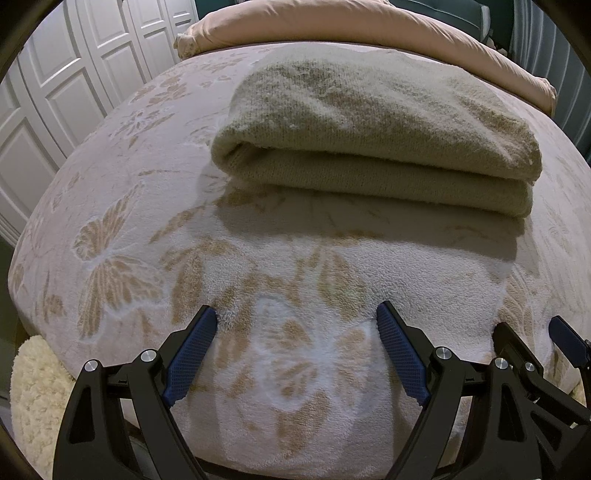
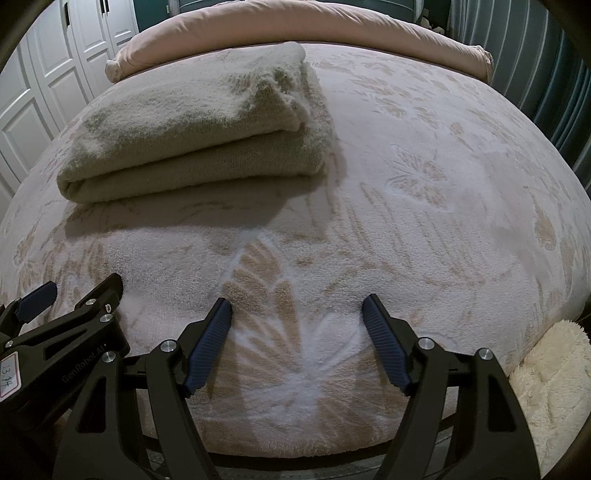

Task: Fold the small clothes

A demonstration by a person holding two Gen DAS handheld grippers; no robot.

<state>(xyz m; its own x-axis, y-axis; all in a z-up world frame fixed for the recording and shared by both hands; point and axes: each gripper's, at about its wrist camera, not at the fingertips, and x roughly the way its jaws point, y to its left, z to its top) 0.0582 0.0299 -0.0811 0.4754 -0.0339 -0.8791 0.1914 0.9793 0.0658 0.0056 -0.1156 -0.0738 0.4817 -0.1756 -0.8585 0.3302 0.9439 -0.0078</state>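
A beige knitted garment (image 1: 373, 136) lies folded in a thick stack on the bed, ahead of my left gripper; it also shows in the right wrist view (image 2: 195, 136) at the upper left. My left gripper (image 1: 297, 317) is open and empty, low over the butterfly-patterned blanket (image 1: 122, 236), well short of the garment. My right gripper (image 2: 297, 304) is open and empty over the same blanket (image 2: 424, 166), to the right of the garment. Each gripper appears at the edge of the other's view: the right one (image 1: 532, 339) and the left one (image 2: 70, 295).
A pink pillow (image 1: 332, 26) lies along the far side of the bed, also seen in the right wrist view (image 2: 314, 29). White panelled wardrobe doors (image 1: 55, 92) stand at the left. A cream fluffy item (image 2: 554, 387) sits at the bed's near edge.
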